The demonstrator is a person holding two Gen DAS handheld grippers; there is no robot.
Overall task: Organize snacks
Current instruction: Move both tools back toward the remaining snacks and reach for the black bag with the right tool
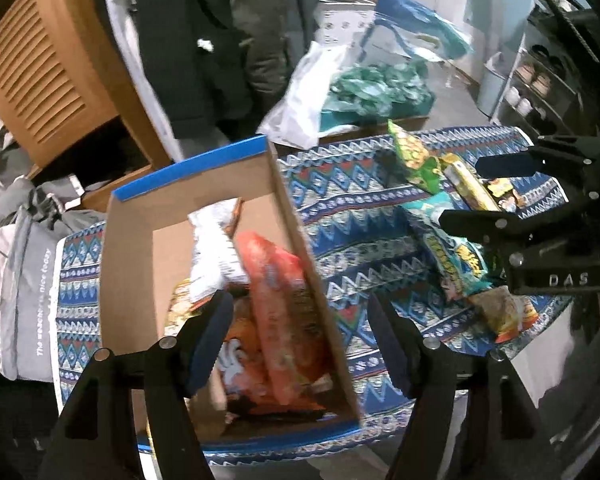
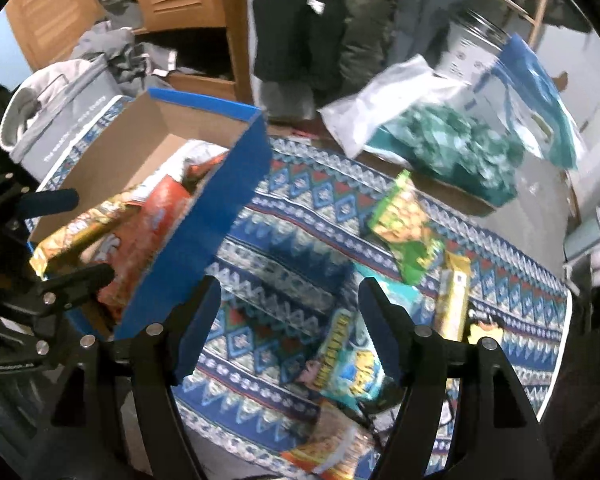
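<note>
Your left gripper (image 1: pixel 300 336): wide, empty, over the cardboard box (image 1: pixel 132 264), which collects the orange packet (image 1: pixel 284 312) | your right gripper (image 2: pixel 290 320): wide, empty, above the teal snack bag (image 2: pixel 352 364) right of the box, probably your next pick.

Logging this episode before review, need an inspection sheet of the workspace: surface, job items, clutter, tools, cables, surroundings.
Surface: patterned blue tablecloth covering the table.
Job's things: cardboard box with blue outside, holding an orange-red snack bag and others; loose on the cloth are a green packet, a yellow bar, a teal-and-yellow bag and an orange-yellow packet.
Clutter: white plastic bag and blue bag at the far edge.
Tools: left tool open over the box, empty; right tool open above the loose snacks, empty.
Cables: nothing seen.
Surroundings: wooden louvred cabinet, hanging dark coats, grey clothing.
</note>
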